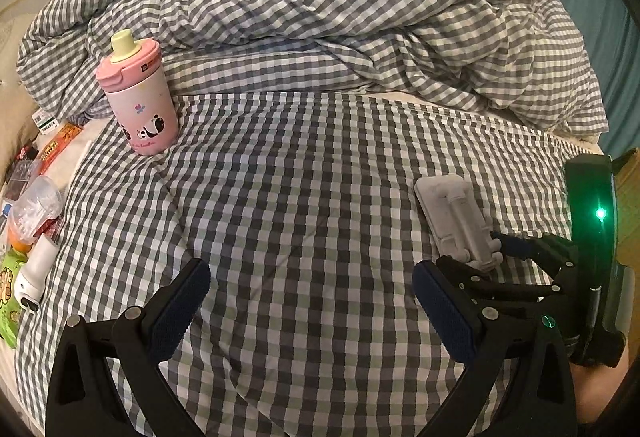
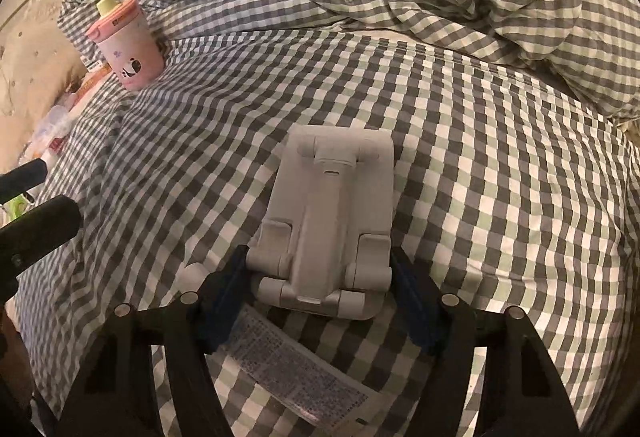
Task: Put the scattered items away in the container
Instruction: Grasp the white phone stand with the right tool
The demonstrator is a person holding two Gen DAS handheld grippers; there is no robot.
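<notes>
Printed leaflet [image 2: 296, 369] half hidden under stand [image 2: 332, 213]

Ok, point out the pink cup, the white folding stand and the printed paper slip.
pink cup [image 1: 144, 113]: left wrist view, on its body.
white folding stand [image 2: 332, 205]: right wrist view, centre panel.
printed paper slip [image 2: 296, 369]: right wrist view, printed face.

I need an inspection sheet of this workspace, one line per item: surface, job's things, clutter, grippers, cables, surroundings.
Surface: checked bedsheet, wrinkled.
Job's things: white folding stand lying flat; pink cup upright; no container seen.
Clutter: snack packets at the bed's edge; printed paper slip under the stand.
Grippers: right gripper straddles the stand's near end, contact unclear; left gripper open, empty.
Cables: nothing seen.
Surroundings: bunched checked duvet; teal curtain.
</notes>
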